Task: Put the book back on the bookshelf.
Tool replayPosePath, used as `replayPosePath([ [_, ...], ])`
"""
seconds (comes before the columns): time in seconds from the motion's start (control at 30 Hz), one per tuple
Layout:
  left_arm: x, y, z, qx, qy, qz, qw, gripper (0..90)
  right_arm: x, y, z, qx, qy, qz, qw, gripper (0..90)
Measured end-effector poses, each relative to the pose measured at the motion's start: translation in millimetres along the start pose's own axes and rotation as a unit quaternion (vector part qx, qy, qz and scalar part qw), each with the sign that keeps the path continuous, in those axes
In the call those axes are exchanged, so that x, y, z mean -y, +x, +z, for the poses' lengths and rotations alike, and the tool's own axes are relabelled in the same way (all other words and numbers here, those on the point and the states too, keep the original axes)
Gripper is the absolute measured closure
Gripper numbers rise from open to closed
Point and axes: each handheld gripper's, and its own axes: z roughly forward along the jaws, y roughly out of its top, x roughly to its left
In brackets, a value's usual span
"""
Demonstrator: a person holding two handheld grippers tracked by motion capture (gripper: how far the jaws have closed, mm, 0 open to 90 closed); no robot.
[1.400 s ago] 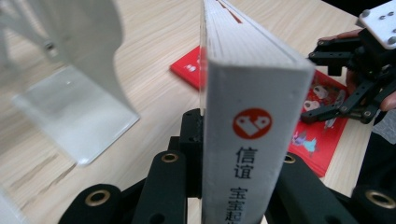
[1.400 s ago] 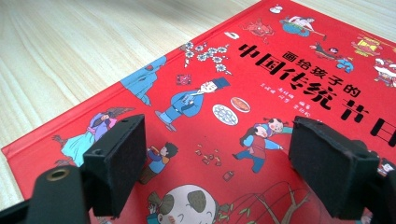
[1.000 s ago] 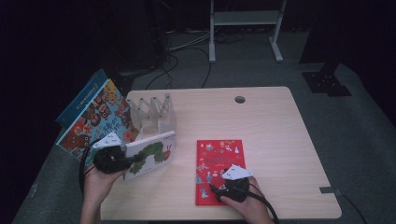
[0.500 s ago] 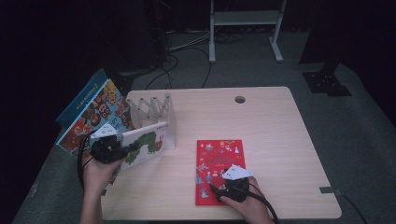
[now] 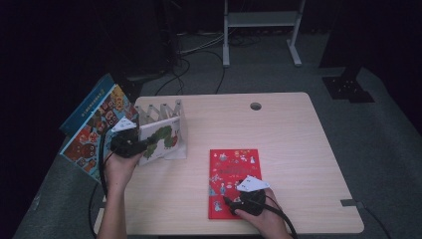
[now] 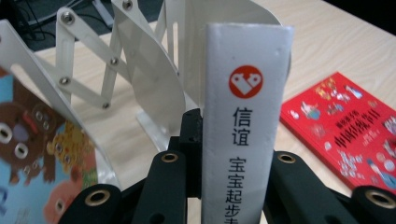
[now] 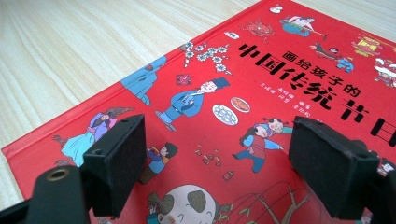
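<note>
Since the earlier frame, the white book point(image 5: 160, 137) has been carried up to the folding rack point(image 5: 158, 110) and raised onto its edge, its spine clamped in the left gripper point(image 5: 133, 145). A divider could be struck and the rack pushed away; which slot is lined up is hard to tell. The right gripper point(image 7: 219, 158) is held with jaws apart and empty above the red book point(image 5: 231, 174).

Left gripper point(image 5: 130, 145) clamped on a white picture book point(image 5: 160, 138), held upright at the white folding rack point(image 5: 164, 112); right gripper point(image 5: 238, 200) resting on a red book point(image 5: 233, 172), flat on the bench point(image 5: 298, 149); colourful books point(image 5: 94, 127) leaning off the bench's left edge.
</note>
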Motion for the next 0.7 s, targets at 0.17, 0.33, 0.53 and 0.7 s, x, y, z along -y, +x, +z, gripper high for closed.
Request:
replayPosePath([
  [0.17, -2.3, 3.1, 12.8, -0.009, -0.007, -0.005, 0.9999, 75.3, 0.0, 0.3, -0.1, -0.001, 0.001, 0.002, 1.0000, 18.3],
  [0.33, -0.2, 1.9, 22.8, -0.019, -0.005, -0.001, 0.9998, 75.2, 0.0, 0.3, -0.2, -0.001, 0.001, 0.003, 1.0000, 18.4],
  [0.53, 3.0, 1.8, 24.7, -0.016, -0.007, -0.004, 0.9998, 74.8, -0.1, 0.0, 0.0, 0.000, 0.000, 0.000, 1.0000, 18.4],
  [0.7, 4.3, -0.5, 23.3, -0.016, 0.012, 0.007, 0.9998, 74.8, 0.0, 0.0, 0.0, 0.000, 0.000, 0.000, 1.0000, 18.4],
])
